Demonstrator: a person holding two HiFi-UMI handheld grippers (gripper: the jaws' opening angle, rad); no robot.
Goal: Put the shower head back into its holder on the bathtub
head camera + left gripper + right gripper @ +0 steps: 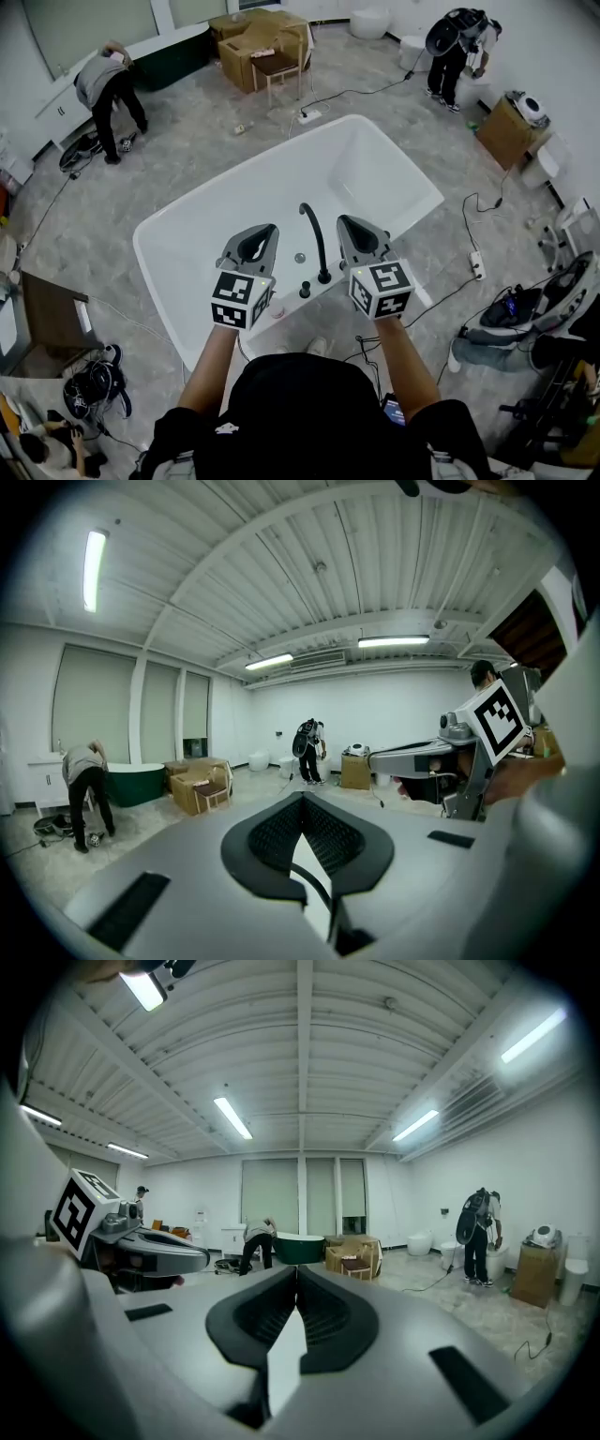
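Looks either all done or not yet begun: left hand-held gripper (pixel 266 231) and right hand-held gripper (pixel 345 223) both squeezed together, nothing in them, up above the near rim of the bathtub (pixel 234 206). No loose shower head to be seen anywhere. Maybe already back as the small black piece (pixel 305 292) standing on the rim just below and between the two, beside the curved black tap (pixel 314 234), but too small to tell.

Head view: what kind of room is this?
Likely a bathroom-fixture showroom or workshop, not a home: a white bathtub stands alone on open floor, with cardboard boxes and a loose cable nearby.
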